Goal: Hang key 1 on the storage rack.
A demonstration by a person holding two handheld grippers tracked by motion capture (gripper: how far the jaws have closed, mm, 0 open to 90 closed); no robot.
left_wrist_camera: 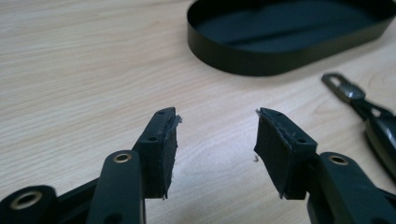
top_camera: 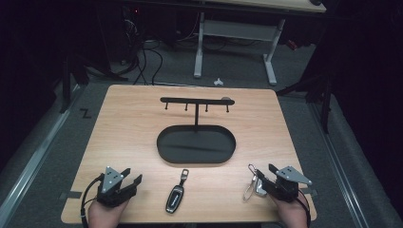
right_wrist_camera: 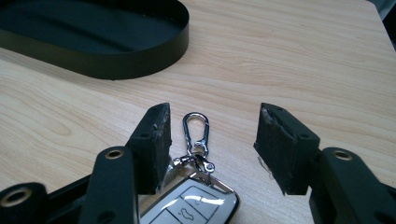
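Near edge of the table (top_camera: pixel 123 118): left gripper (top_camera: pixel 127 183) rests low, jaws spread, nothing between them. Right gripper (top_camera: pixel 264 183) also spread, straddling a silver-edged car key (right_wrist_camera: pixel 194 205); its clip (right_wrist_camera: pixel 196 130) lies between the jaws, pads not pressing. A second, dark car key (top_camera: pixel 175 197) lies between the two grippers, untouched. Farther back, mid-table: black oval tray (top_camera: pixel 166 147) with a hook stand (top_camera: pixel 196 101) rising from its far side.

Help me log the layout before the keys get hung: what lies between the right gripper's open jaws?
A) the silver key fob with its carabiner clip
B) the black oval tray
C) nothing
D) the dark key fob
A: in the right gripper view the silver key fob and its carabiner clip lie between the right gripper's parted jaws, untouched by the pads.
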